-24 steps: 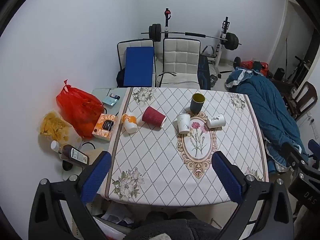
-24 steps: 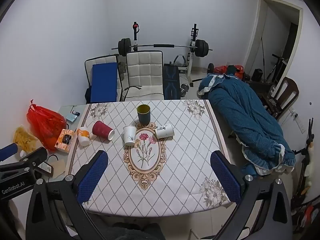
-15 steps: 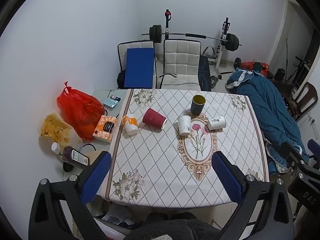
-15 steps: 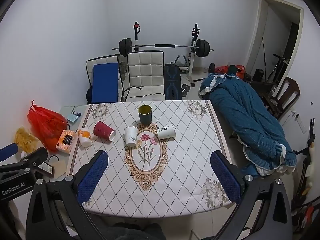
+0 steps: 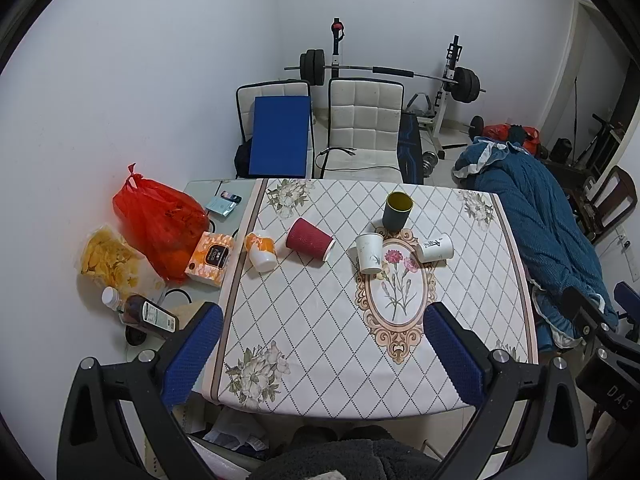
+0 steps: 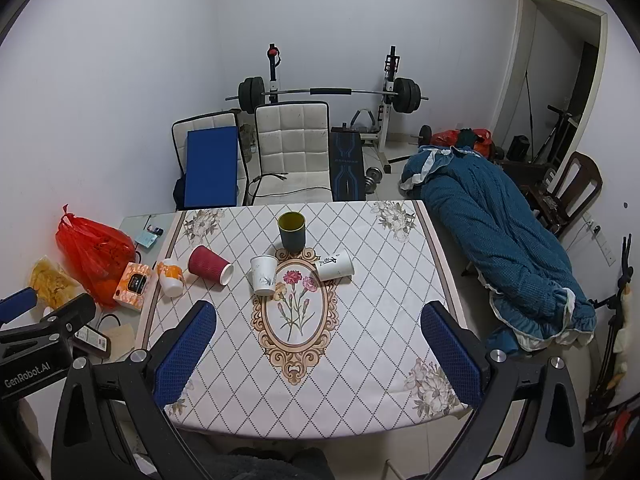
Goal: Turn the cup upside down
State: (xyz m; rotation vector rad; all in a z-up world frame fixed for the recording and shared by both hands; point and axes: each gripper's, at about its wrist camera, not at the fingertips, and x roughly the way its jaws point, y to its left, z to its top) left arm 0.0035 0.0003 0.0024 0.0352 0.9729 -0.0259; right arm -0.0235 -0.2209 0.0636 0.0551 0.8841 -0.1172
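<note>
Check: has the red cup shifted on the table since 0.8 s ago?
No. The red cup lies on its side in the same spot, between the orange cup and white cup.

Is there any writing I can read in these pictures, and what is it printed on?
"GenRobot.AI": on the left gripper, seen from the right wrist view.
"DAS": partial, on the right gripper, seen from the left wrist view.
White cup lying on its side: a dark brush-style character, not legible.
Orange box: dark label, too blurred to read.
Bottle: label too small to read.

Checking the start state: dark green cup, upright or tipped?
Upright: the dark green cup stands on its base, yellow-lined open mouth facing up.
</note>
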